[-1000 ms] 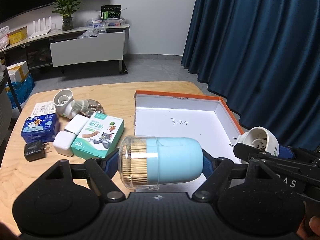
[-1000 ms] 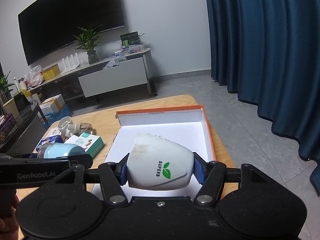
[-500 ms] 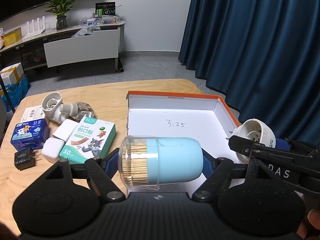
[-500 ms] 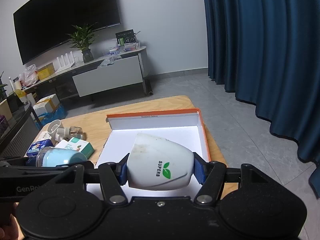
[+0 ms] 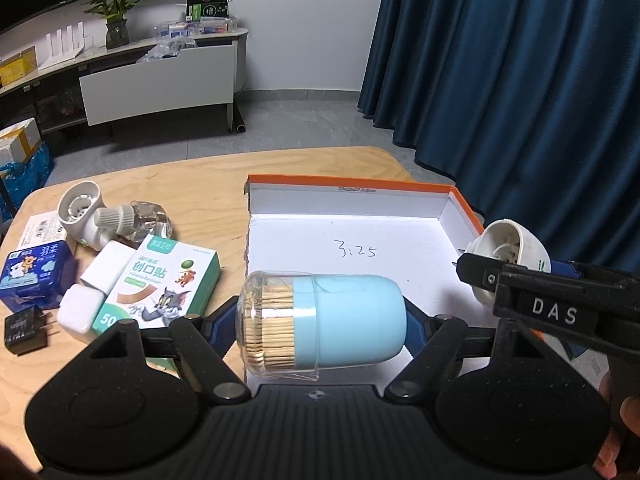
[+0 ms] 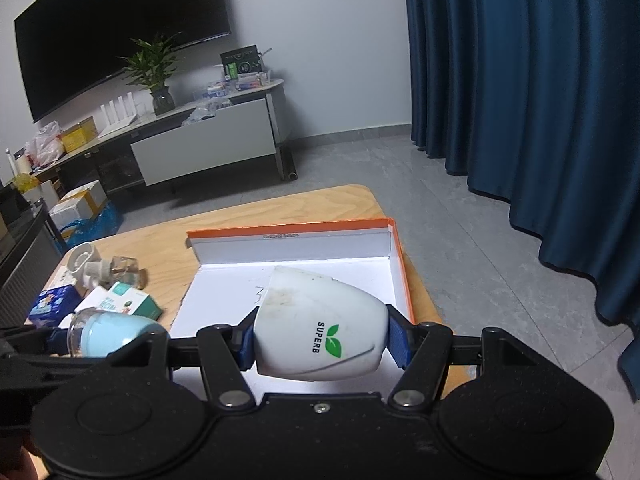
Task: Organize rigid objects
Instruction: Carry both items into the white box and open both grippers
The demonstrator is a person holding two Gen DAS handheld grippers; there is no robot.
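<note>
Left fingers [image 5: 224, 322] clamped on toothpick jar [image 5: 324, 320]. Right fingers [image 6: 396, 340] clamped on white SUPERB device [image 6: 320, 336]. Both held over box [image 5: 348, 196] near tabletop's right edge.

box [image 5: 348, 200] right on table [image 5: 208, 184] — clutter [image 5: 156, 280] left

Pale-blue toothpick jar [image 5: 320, 320], orange-rimmed box [image 5: 352, 190]

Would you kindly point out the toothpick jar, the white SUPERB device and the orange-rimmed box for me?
toothpick jar [image 5: 344, 316], left wrist view, on its pale blue body.
white SUPERB device [image 6: 320, 328], right wrist view, on its white shell beside the logo.
orange-rimmed box [image 5: 352, 189], left wrist view, on its far orange rim.
</note>
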